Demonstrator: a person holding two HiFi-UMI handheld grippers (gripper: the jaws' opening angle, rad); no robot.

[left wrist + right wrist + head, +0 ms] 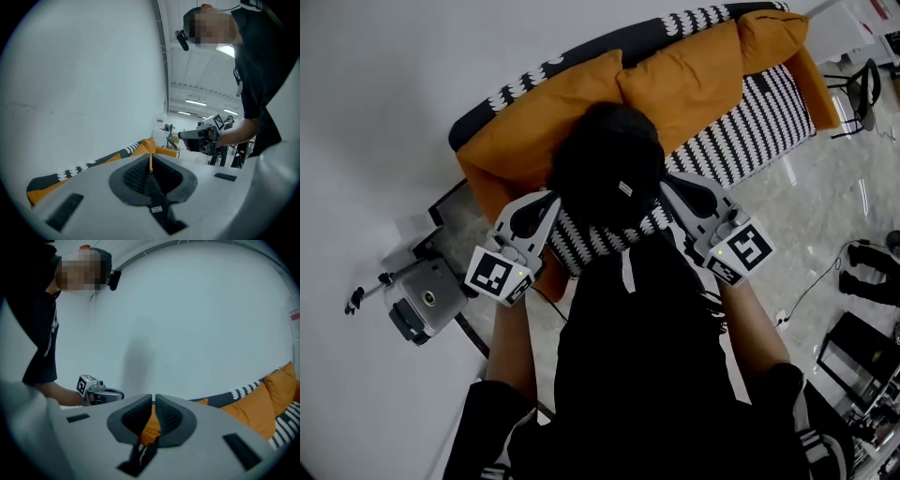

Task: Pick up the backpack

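Left tool [150,159] and right tool [153,401], both clenched and empty, face a sofa [759,112] with orange cushions [675,80]. No backpack shows; find it, then open a tool before reaching.

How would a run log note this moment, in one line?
left gripper shut | right gripper shut | backpack on sofa, flanked by both grippers

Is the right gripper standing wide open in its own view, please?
No, the right gripper has its two dark pads brought together, with barely a slit between them and nothing visible clamped there.
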